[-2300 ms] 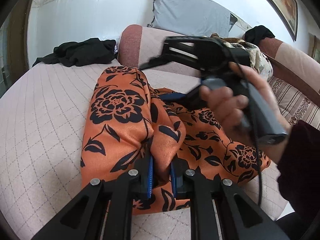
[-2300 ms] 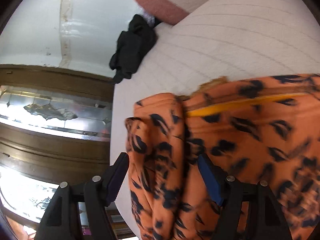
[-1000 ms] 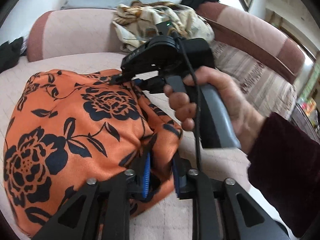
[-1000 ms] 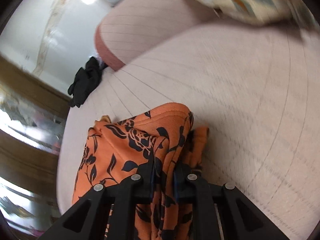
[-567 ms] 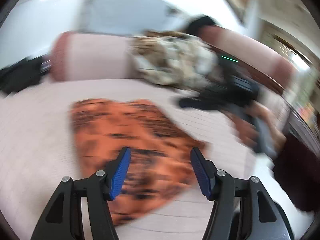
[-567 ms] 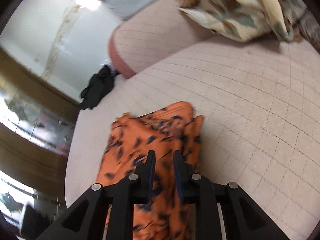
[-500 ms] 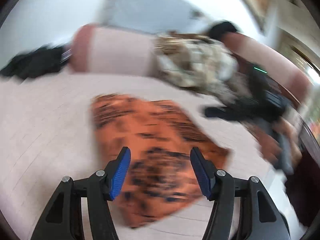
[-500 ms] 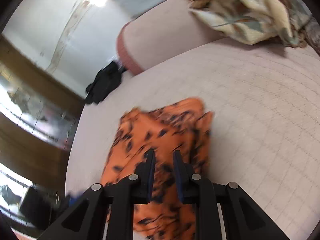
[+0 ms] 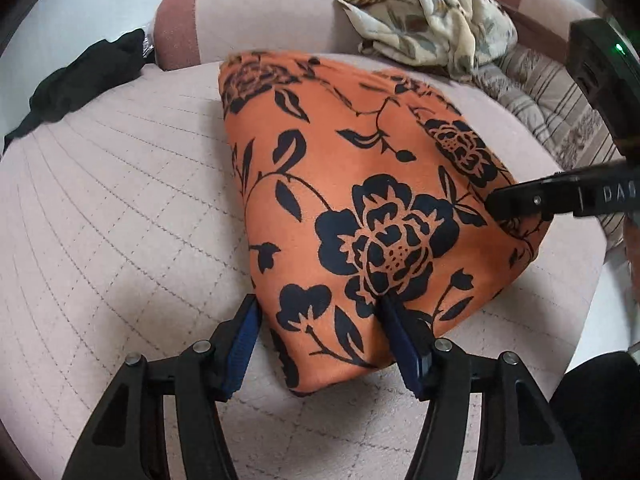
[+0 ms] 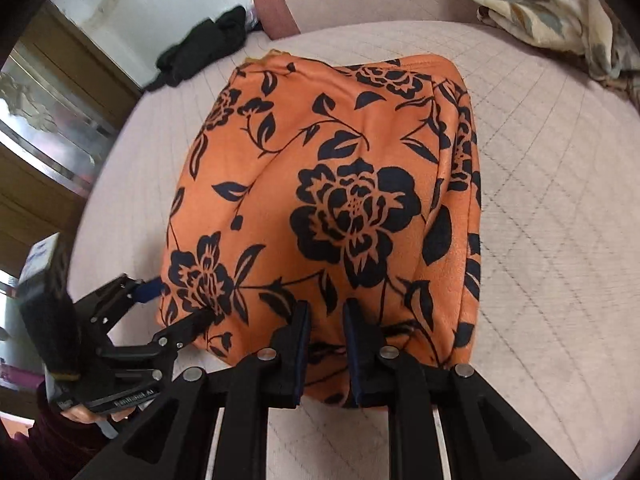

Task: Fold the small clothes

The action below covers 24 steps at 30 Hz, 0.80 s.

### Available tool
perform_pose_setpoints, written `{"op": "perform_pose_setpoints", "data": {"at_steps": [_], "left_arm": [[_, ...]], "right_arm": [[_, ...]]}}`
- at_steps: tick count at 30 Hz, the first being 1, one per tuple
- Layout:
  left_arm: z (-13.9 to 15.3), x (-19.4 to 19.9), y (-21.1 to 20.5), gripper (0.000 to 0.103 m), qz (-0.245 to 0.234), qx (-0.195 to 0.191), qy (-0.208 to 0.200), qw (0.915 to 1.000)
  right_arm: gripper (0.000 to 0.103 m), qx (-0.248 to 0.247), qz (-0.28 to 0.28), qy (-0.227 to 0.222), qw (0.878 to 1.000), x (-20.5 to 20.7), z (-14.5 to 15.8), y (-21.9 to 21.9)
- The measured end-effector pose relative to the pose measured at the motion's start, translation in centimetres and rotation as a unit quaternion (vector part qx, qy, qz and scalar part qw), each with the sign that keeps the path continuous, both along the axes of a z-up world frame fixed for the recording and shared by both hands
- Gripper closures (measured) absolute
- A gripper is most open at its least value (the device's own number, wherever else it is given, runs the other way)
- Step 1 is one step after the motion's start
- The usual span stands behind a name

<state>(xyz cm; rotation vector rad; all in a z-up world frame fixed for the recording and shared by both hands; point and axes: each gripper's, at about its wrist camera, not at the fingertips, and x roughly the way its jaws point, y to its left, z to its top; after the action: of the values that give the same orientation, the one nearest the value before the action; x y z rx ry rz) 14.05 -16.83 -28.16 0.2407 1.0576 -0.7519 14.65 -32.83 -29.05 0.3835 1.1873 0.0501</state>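
Left wrist view looks down on an orange garment printed with black flowers and leaves [image 9: 360, 184], lying folded on a pale pink quilted cushion [image 9: 112, 208]. The left gripper [image 9: 320, 340] has its blue-padded fingers [image 9: 242, 344] standing well apart, and its jaws have just been opening. The near left corner of the garment lies between them; the left pad sits just clear of the cloth edge, and the right pad rests against the fabric without pinching it. At the right edge of this view the black body of the right gripper [image 9: 560, 200] reaches in over the garment's right side.

From the right wrist view, the same garment [image 10: 332, 200] fills the middle of the picture, its right edge showing several stacked layers. The right gripper [image 10: 325, 320] has its two fingers close together with only a narrow gap, set at the near edge of the cloth; whether fabric is actually pinched between the pads cannot be told. To the lower left the left gripper [image 10: 168, 308] appears, held by a hand [image 10: 80, 406] in a dark maroon sleeve [image 10: 60, 440], its fingers spread around the garment's near left corner.

On the far side of the cushion, a crumpled black garment [image 9: 80, 80] lies at the left. A cream patterned cloth [image 9: 424, 20] is heaped at the far right against the pink bolster [image 9: 260, 20].
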Motion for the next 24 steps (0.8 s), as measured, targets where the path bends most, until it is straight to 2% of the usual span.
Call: {"op": "perform_pose_setpoints", "data": {"at_steps": [2,4,6,9,13,16,21,24], "left_arm": [[0.0,0.8,1.0,0.040,0.019,-0.023,0.027,0.9992],[0.4,1.3,1.9,0.040,0.033,-0.042,0.042,0.9977],[1.2,0.9,2.3,0.040,0.040,-0.047,0.022,0.9979],[2.6,0.8,2.5,0.040,0.049,-0.055,-0.019,0.9971],[3.3,1.2,2.1,0.040,0.064,-0.063,-0.034,0.9954],[3.1,1.3,1.6,0.040,0.066,-0.050,-0.034,0.9960],[2.9,1.1,1.4,0.040,0.065,-0.036,-0.040,0.9965],[2.9,1.0,1.3,0.040,0.063,-0.031,-0.044,0.9966]], "right_arm": [[0.083,-0.001,0.006,0.011,1.000,0.9,1.1,0.1],[0.083,0.012,-0.001,-0.007,1.000,1.8,2.5,-0.2],[0.083,0.013,-0.021,-0.027,0.999,3.1,3.6,-1.0],[0.083,-0.003,-0.052,-0.032,0.998,5.1,3.9,-1.7],[0.083,-0.001,-0.102,-0.043,0.994,7.5,3.8,-3.1],[0.083,-0.011,-0.120,-0.044,0.992,9.9,3.1,-3.2],[0.083,-0.020,-0.140,0.014,0.990,13.9,-1.6,-5.2],[0.083,-0.020,-0.150,0.013,0.988,14.6,-1.3,-5.4]]}}
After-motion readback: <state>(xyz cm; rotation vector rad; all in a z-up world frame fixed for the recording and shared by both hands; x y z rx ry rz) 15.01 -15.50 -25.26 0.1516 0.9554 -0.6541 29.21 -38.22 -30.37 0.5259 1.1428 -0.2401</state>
